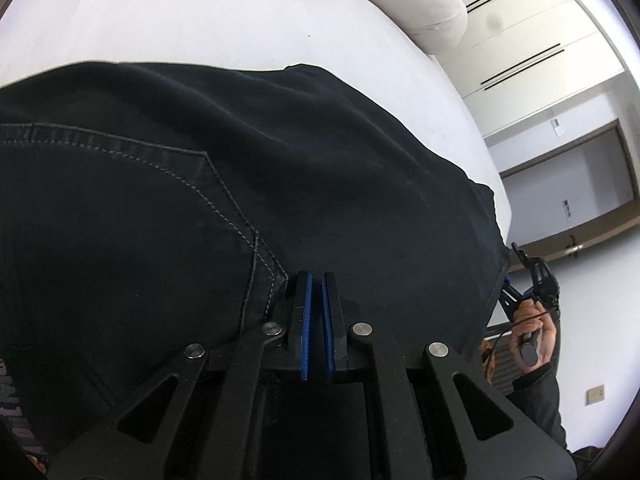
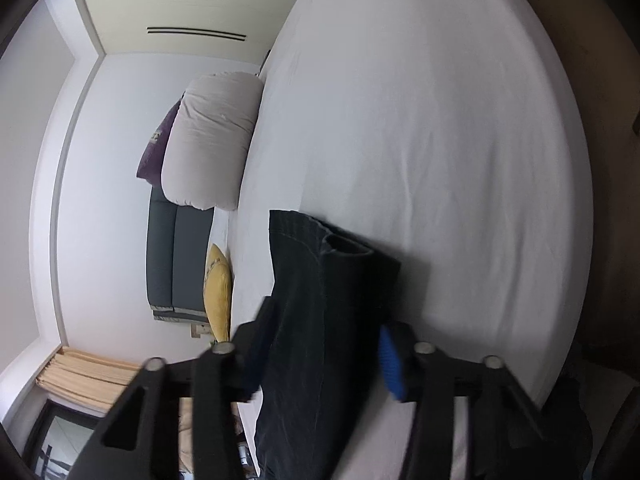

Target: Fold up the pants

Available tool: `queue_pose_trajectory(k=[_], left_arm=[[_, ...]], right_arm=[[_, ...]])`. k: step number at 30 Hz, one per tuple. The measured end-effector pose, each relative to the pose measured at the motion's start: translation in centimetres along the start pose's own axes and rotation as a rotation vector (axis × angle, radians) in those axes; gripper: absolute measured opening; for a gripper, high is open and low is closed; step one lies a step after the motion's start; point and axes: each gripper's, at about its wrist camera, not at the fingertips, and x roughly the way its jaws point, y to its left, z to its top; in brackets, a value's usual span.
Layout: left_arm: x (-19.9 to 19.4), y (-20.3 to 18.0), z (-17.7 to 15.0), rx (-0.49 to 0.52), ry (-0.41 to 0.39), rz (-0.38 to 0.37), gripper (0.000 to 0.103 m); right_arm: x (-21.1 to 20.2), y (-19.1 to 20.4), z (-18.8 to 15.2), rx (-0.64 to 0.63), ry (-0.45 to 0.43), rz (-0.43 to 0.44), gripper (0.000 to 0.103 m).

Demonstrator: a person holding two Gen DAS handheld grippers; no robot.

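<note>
The left gripper (image 1: 316, 280) has its blue pads almost together, only a thin slit between them; whether cloth is pinched there, I cannot tell. Its tips sit at the pocket seam of the dark pants (image 1: 248, 184), which lie spread over the white bed (image 1: 200, 12). The right gripper (image 2: 324, 356) stands wide open, with a pant leg (image 2: 320, 300) running between its fingers, the hem resting on the sheet. A pale pillow (image 2: 212, 140) lies at the bed's far end.

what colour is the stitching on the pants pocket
Light grey, against the near-black pants. The stitching shows best in the left wrist view.
</note>
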Motion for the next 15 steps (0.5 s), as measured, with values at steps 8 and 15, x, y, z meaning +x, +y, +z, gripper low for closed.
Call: queue_pose_trajectory(k=[8, 15], left_arm=[[-0.1, 0.4, -0.1, -0.003, -0.002, -0.004, 0.006], [0.1, 0.9, -0.3, -0.016, -0.001, -0.019, 0.005]], right_arm=[[2.0, -2.7, 1.1, 0.095, -0.019, 0.052, 0.013], [1.8, -1.9, 1.0, 0.051, -0.035, 0.038, 0.011]])
